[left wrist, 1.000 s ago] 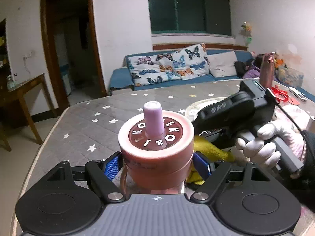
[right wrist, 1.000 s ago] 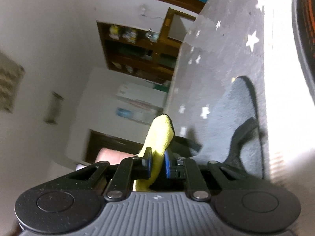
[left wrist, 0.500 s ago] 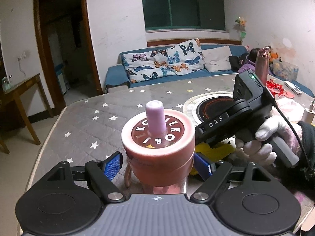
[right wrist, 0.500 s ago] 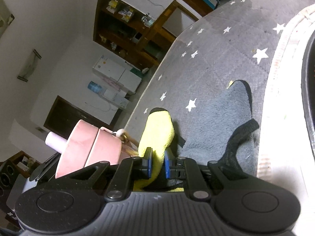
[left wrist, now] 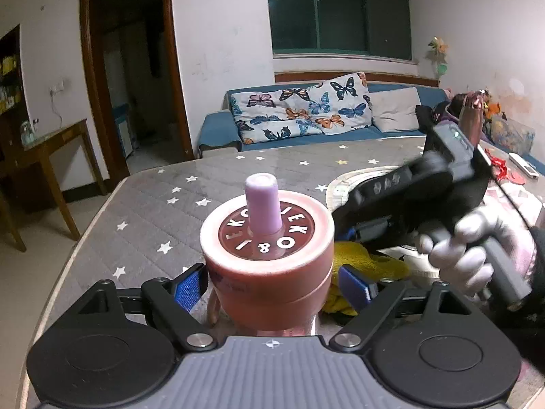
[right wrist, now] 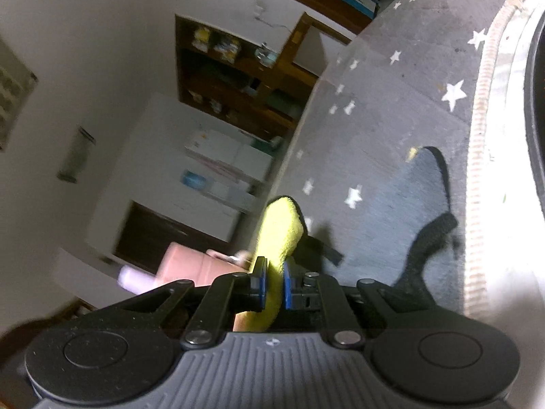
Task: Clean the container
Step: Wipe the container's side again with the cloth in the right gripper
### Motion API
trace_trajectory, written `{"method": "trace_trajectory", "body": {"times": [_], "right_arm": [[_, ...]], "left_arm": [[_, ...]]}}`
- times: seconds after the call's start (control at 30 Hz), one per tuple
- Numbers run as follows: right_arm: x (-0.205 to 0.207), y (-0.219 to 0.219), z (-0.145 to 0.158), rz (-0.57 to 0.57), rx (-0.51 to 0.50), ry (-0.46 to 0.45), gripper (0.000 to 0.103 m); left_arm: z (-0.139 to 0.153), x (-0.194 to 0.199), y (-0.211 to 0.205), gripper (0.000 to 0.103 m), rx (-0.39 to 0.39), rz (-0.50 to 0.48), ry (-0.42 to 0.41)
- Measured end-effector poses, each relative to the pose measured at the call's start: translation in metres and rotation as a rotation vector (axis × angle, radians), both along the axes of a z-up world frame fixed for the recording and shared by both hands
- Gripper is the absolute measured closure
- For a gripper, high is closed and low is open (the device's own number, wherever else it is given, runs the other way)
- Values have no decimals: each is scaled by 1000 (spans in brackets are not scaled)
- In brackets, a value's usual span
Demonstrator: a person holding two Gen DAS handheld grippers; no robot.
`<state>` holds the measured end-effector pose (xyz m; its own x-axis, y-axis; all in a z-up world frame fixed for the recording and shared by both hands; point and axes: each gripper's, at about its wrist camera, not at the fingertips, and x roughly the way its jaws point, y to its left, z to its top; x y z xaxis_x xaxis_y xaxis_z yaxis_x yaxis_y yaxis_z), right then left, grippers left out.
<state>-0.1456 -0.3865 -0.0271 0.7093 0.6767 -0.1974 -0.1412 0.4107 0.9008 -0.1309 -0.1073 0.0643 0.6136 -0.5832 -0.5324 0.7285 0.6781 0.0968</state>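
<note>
A pink container (left wrist: 269,266) with a brown-topped lid and a lilac spout stands upright between the blue pads of my left gripper (left wrist: 272,286), which is shut on its body below the lid. My right gripper (right wrist: 272,283) is shut on a yellow cloth (right wrist: 281,228) that sticks up between its pads. In the left wrist view the right gripper (left wrist: 351,235) hangs blurred just right of the container, held by a gloved hand (left wrist: 456,248), and the yellow cloth (left wrist: 368,259) bunches under it beside the lid. The container (right wrist: 184,266) shows low on the left in the right wrist view.
The table (left wrist: 153,211) has a grey star-patterned cover, and its edge runs close on the left. A round black hob (right wrist: 536,102) with a pale rim sits at the right. A grey cloth with black trim (right wrist: 408,197) lies on the cover. A blue sofa (left wrist: 218,133) stands behind.
The right gripper has lifted and tilted beside the container, keeping the yellow cloth in its pads. The left gripper and the container have hardly moved.
</note>
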Motion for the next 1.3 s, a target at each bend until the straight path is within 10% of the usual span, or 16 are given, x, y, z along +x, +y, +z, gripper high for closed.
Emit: {"method": "trace_trajectory", "body": {"times": [0.63,1.3], "right_arm": [[35,1,-21,41,266,-54,93],[51,28,-14,-8,-177,41,91]], "left_arm": [[-14,8,17,22,-31,-169,-62],[4,-1,15,17,-49,-94,-28]]}}
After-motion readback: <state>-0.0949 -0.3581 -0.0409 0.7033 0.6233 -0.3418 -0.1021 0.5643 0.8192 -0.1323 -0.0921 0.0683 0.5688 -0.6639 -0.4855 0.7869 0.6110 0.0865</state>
